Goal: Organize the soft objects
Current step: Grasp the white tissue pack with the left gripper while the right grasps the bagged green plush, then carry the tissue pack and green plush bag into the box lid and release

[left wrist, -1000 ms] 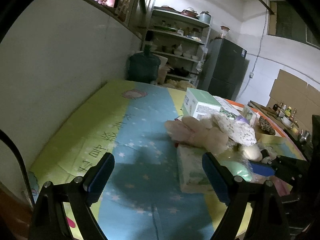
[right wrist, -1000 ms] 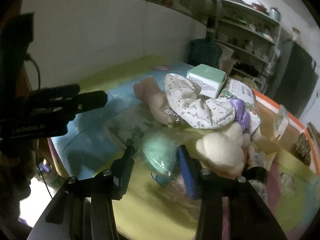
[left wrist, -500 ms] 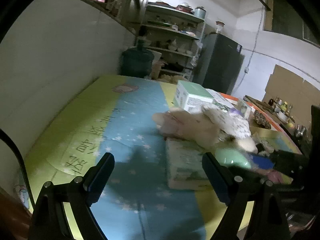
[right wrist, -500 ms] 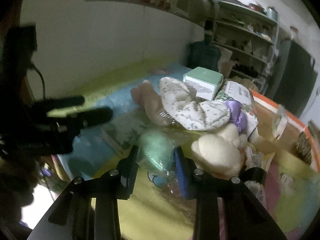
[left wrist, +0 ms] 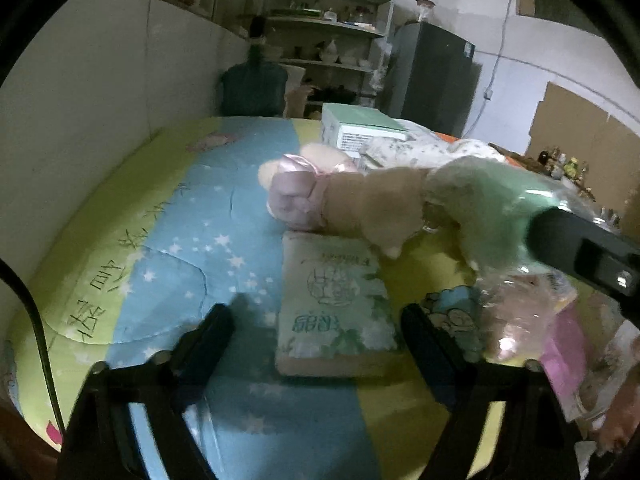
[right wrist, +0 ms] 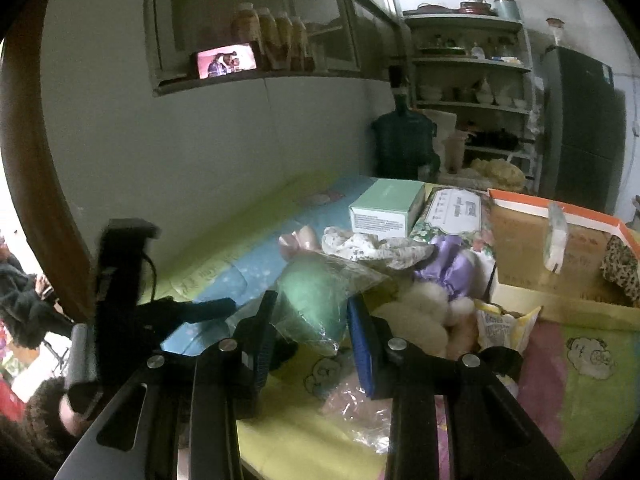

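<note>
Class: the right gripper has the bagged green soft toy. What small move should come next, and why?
Probably lift the green soft toy a little higher and clear of the pile. The right gripper pinches it through its plastic bag, but the bag trails close to the white plush, so dragging sideways could snag it.

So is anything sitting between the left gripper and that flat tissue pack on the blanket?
Nothing visible blocks it. The tissue pack lies just ahead of the closing left gripper, with only bare blanket before it. The plush toy lies at its far end.

wall (right wrist: 200, 152): white | shelves (right wrist: 468, 64): cluttered | fridge (right wrist: 580, 128): dark | light: dim
</note>
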`<action>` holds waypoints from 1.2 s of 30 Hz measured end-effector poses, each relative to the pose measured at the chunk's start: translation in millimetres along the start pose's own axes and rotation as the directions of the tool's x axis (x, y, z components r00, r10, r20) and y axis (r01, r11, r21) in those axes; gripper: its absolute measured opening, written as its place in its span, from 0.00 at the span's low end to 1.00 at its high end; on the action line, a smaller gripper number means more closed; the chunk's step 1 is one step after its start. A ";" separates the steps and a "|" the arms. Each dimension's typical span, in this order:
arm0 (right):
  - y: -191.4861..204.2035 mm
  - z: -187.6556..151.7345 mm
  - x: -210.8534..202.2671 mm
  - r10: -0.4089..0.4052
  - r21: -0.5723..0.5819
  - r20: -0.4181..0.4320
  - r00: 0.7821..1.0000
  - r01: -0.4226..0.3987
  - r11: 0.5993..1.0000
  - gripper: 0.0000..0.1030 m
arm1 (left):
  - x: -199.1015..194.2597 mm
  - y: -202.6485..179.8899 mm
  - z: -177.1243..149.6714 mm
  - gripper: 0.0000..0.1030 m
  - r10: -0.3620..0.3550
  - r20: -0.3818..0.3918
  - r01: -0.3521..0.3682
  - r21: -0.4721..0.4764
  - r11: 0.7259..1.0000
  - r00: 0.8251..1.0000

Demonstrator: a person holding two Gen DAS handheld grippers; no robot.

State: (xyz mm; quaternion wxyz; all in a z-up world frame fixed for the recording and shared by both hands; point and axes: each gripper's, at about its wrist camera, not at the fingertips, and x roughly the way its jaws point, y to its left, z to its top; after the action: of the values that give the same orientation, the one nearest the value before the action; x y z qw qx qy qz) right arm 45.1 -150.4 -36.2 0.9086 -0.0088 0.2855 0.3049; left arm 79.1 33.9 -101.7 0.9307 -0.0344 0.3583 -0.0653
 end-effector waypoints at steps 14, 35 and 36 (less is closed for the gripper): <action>14.6 1.9 -18.2 0.077 -0.002 0.037 0.996 -0.077 0.997 0.34 | -39.0 31.8 11.6 0.48 0.002 0.141 0.015 -0.121 0.993 0.990; 6.2 46.3 -73.2 0.013 -0.041 0.224 0.974 -0.004 0.999 0.34 | -86.8 -26.2 80.3 0.48 -0.034 0.330 0.032 0.010 0.999 0.943; 2.4 48.5 -75.9 0.003 -0.037 0.234 0.972 0.006 0.999 0.34 | -86.1 -29.9 83.0 0.48 -0.038 0.333 0.035 0.013 0.999 0.942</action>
State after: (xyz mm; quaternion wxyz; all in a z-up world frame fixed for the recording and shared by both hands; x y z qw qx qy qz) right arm 19.2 -181.0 44.5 0.9358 0.0098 0.1707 0.3083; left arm 68.7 18.3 20.2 0.9766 -0.0483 0.1950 -0.0770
